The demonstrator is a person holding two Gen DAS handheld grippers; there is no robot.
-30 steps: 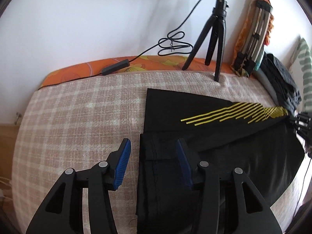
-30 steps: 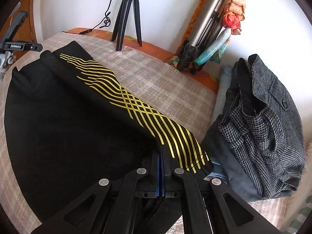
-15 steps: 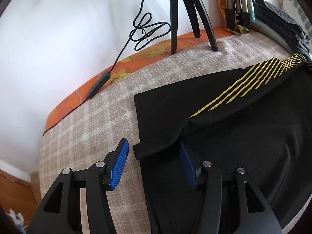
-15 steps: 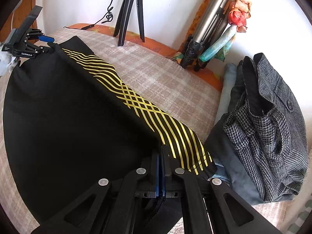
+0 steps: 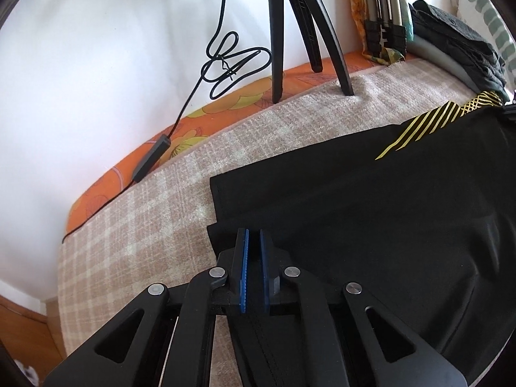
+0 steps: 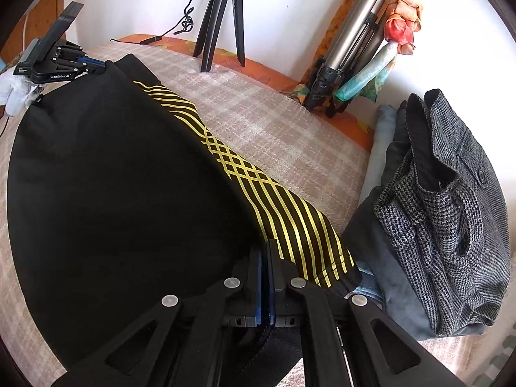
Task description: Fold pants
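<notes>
Black pants (image 5: pixel 371 200) with yellow stripes (image 6: pixel 258 187) lie stretched across a checked beige blanket (image 5: pixel 135 225). My left gripper (image 5: pixel 253 235) is shut on the near edge of the pants at one end, above the flat leg below it. My right gripper (image 6: pixel 265 248) is shut on the pants at the other end, beside the striped hem. The left gripper also shows in the right wrist view (image 6: pixel 90 63), pinching the far end of the cloth. The top layer hangs taut between the two grippers.
A black tripod (image 5: pixel 296 32) with a cable and inline box (image 5: pixel 151 158) stands by the white wall. A second folded tripod (image 6: pixel 342 58) leans in the corner. A pile of folded clothes with a grey tweed garment (image 6: pixel 451 209) sits to the right.
My left gripper has closed on the edge of the pants; it was open around it before. It has moved toward the wall, and the upper layer now covers more of the striped leg.
</notes>
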